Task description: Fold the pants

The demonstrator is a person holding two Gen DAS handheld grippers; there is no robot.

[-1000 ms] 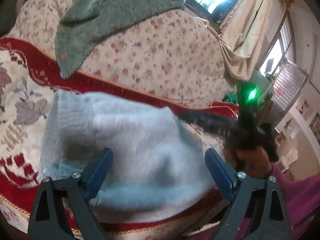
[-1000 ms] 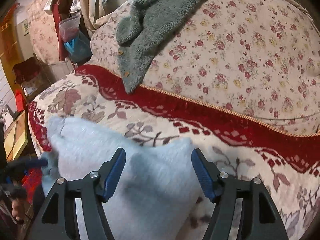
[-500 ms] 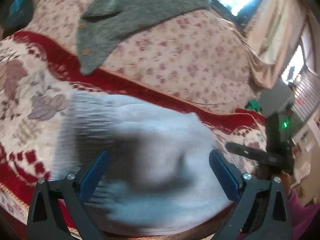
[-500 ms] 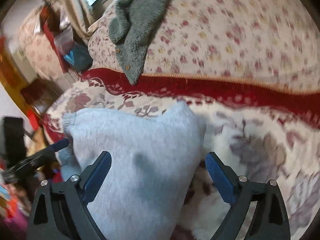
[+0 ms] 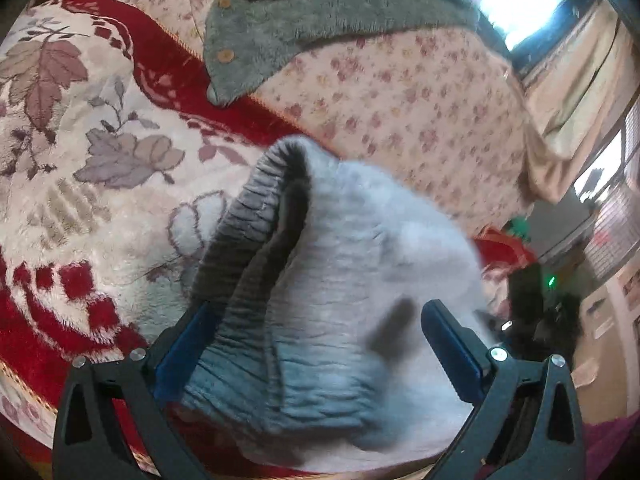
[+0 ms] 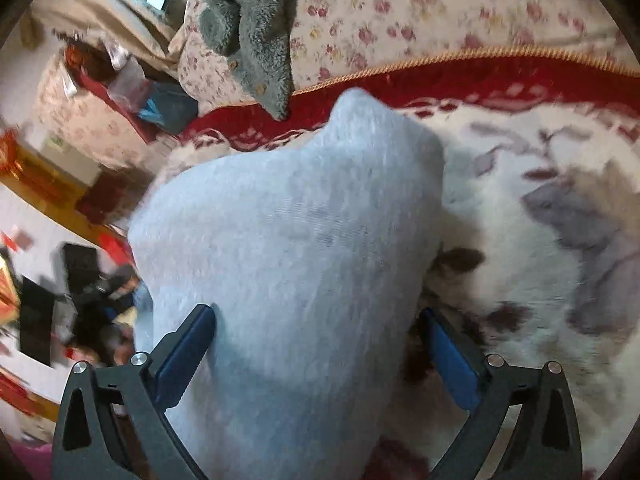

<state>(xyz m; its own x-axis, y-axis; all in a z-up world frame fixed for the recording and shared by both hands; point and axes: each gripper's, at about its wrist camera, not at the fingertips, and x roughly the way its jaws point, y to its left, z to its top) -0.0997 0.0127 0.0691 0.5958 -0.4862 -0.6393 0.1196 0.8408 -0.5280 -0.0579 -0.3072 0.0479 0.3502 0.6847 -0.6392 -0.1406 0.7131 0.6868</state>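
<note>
Where two grippers gape: one pants (image 5: 360, 320).

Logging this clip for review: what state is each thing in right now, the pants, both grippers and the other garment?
Light blue pants: bunched on the sofa blanket, ribbed waistband gaping open.
Left gripper: jaws wide open, pants fabric between them, not clamped.
Right gripper: jaws wide open, pants fabric between them, not clamped.
Grey fleece garment: draped over the floral backrest, unfolded.

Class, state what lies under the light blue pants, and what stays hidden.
Under the light blue pants lies the red and cream floral blanket, visible around them. The part directly beneath is covered, so anything there cannot be seen.
</note>
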